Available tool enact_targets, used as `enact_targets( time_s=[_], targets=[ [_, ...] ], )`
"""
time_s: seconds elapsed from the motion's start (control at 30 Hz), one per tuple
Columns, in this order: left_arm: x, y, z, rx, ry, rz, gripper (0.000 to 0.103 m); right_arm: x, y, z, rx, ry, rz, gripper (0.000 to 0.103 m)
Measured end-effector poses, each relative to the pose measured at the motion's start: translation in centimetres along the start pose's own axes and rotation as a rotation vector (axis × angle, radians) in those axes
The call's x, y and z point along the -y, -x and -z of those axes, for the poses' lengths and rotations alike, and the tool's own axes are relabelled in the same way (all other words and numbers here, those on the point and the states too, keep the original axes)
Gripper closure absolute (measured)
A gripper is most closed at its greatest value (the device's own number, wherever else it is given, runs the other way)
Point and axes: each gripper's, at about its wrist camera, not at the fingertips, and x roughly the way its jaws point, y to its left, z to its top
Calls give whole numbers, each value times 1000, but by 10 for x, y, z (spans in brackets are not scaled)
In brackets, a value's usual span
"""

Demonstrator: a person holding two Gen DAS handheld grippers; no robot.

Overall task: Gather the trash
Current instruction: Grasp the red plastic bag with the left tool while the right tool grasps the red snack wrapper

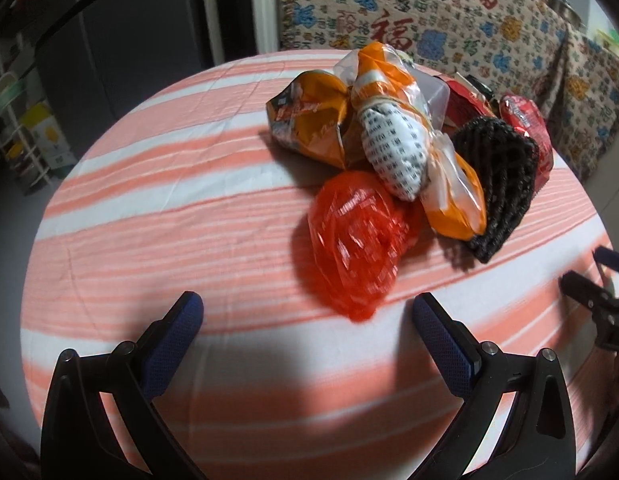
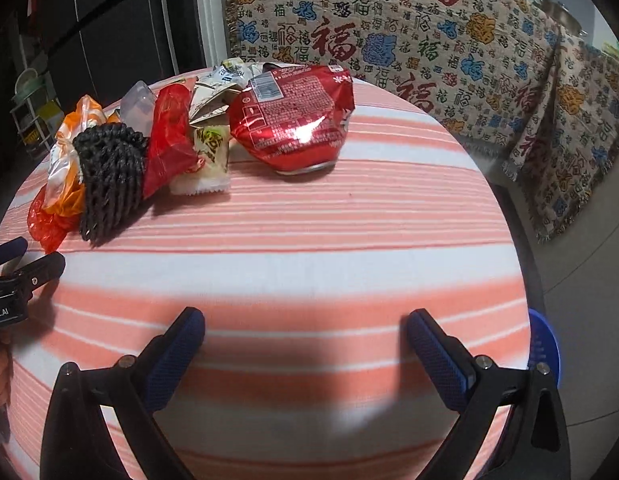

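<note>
A heap of trash lies on a round table with an orange-and-white striped cloth (image 1: 169, 216). In the left wrist view a crumpled red plastic bag (image 1: 355, 240) is nearest, with orange wrappers (image 1: 309, 120), a white printed packet (image 1: 393, 152) and a black foam net (image 1: 497, 184) behind it. My left gripper (image 1: 307, 316) is open and empty, just short of the red bag. In the right wrist view a shiny red snack bag (image 2: 293, 120), the black net (image 2: 109, 176) and a small white packet (image 2: 207, 164) lie far ahead. My right gripper (image 2: 305, 328) is open and empty over bare cloth (image 2: 309, 232).
A patterned blanket (image 2: 429, 40) covers furniture behind the table. A dark cabinet and a shelf rack (image 1: 25, 128) stand at the left. A blue round object (image 2: 543, 344) sits on the floor by the table's right edge. The other gripper (image 1: 589, 292) shows at the right rim.
</note>
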Motion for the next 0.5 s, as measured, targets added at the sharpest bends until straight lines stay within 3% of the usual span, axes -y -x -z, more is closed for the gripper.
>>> enact_targets(
  time_s=[0.2,0.27,0.37,0.43,0.5],
  targets=[
    [3,-8,-15,16,-50,53,1,1,-4,-2,37,-4,8,0],
    [7,-8,-18,27,-73,76,8,0,-3,-2,39,-7,8,0],
    [15,-3,-18,51,-114,96,33,1,-4,-2,40,-12,10,0],
    [17,1,-17,64,-134,116,62,1,-4,-3,39,-12,10,0],
    [18,6,-14,72,-136,123,68,2,-3,-3,39,-13,11,0]
  ],
)
